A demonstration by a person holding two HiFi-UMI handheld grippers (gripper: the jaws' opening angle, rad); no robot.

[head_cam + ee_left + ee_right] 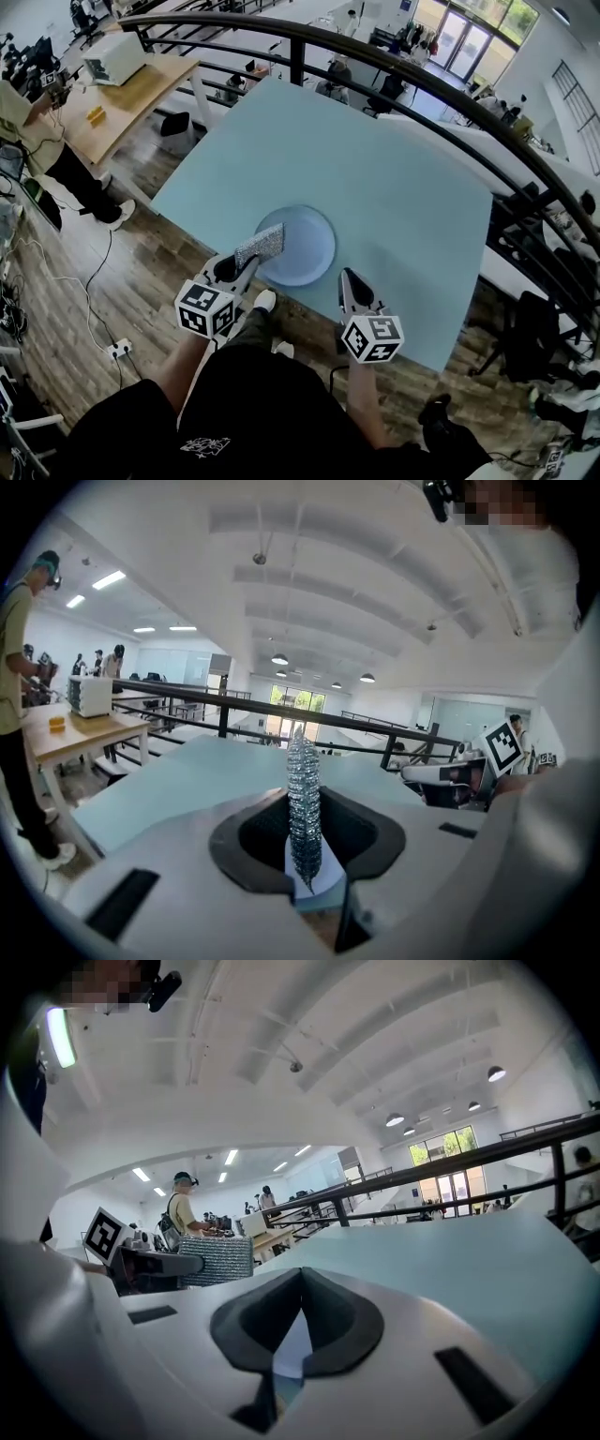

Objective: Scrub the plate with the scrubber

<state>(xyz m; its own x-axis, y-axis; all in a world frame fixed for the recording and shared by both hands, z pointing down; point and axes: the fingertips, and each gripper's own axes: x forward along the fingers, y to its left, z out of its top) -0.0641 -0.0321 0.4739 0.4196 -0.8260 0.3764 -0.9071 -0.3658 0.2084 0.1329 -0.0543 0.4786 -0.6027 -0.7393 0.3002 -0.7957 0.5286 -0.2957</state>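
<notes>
A pale blue plate lies on the light blue table near its front edge. My left gripper is shut on a flat silver mesh scrubber, which lies over the plate's left rim. In the left gripper view the scrubber stands edge-on between the jaws, with a bit of the plate below. My right gripper is shut with nothing between its tips, right at the plate's right front rim; I cannot tell if it touches. In the right gripper view its jaws meet, and the scrubber shows at left.
A dark metal railing curves round the table's far and right sides. A wooden desk with a white box stands at back left, with a person beside it. Cables and a power strip lie on the wooden floor.
</notes>
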